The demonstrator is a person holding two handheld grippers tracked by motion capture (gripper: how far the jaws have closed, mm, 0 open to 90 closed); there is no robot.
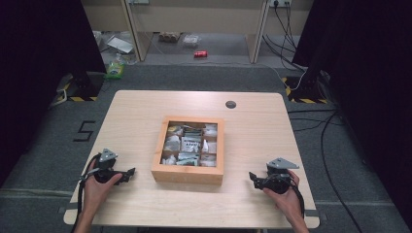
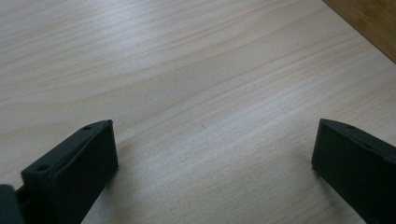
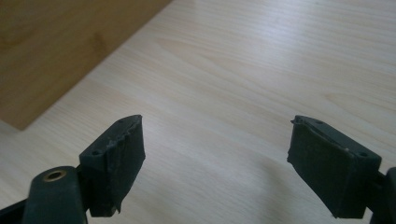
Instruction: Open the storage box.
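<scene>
A shallow wooden box (image 1: pixel 188 173) with a grid of compartments holding several small packets sits in the middle of the light wooden table (image 1: pixel 136 116). My left gripper (image 1: pixel 130 172) rests low over the table to the left of the box, pointing toward it. In the left gripper view its jaws (image 2: pixel 212 149) stand wide apart over bare wood, open, with the box corner (image 2: pixel 369 23) at the top right. My right gripper (image 1: pixel 252 176) sits to the right of the box, pointing at it. Its jaws (image 3: pixel 217 144) are open with nothing between them, and the box side (image 3: pixel 56 51) lies at the upper left.
A round grey grommet (image 1: pixel 231 104) sits near the table's far edge. Beyond the table lie cables (image 1: pixel 316 121), black stand bases with hazard tape (image 1: pixel 77 90), a red can (image 1: pixel 200 54) and other clutter on the grey floor.
</scene>
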